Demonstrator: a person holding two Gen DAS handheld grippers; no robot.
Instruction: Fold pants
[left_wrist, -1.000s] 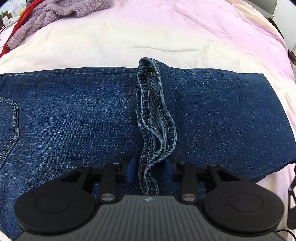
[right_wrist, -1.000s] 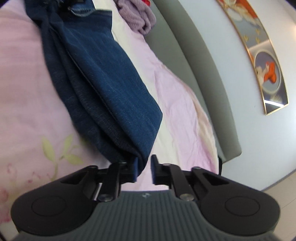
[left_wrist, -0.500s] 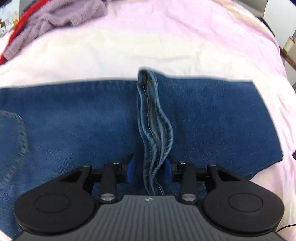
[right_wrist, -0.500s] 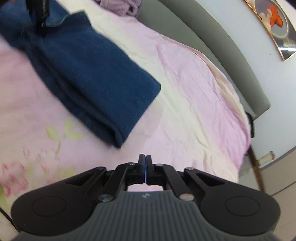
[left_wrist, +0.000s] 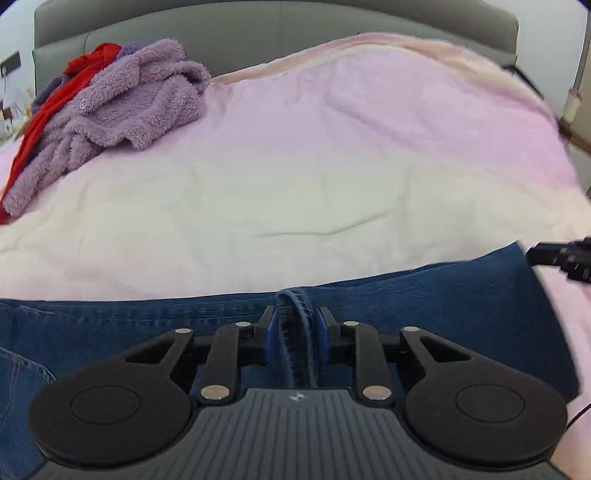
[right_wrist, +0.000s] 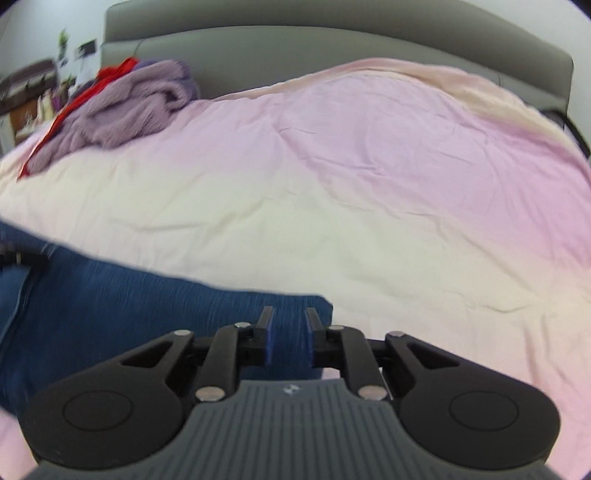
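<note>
Dark blue jeans (left_wrist: 147, 328) lie folded across the near side of a bed. In the left wrist view, my left gripper (left_wrist: 295, 328) has its blue pads on either side of a raised denim hem (left_wrist: 295, 325) and looks shut on it. The tip of the other gripper (left_wrist: 565, 258) shows at the right edge. In the right wrist view, my right gripper (right_wrist: 289, 338) is open and empty, low over the right end of the jeans (right_wrist: 129, 302), near their far corner (right_wrist: 321, 306).
A pink and cream bedsheet (left_wrist: 314, 166) covers the bed beyond the jeans. A fuzzy purple garment (left_wrist: 110, 107) over a red one (left_wrist: 44, 114) lies at the far left. A grey headboard (left_wrist: 258, 33) stands behind.
Both cameras have tilted up toward the headboard. My right gripper, shut and off the jeans half a second ago, has opened and moved over their right end. My left gripper still holds the hem.
</note>
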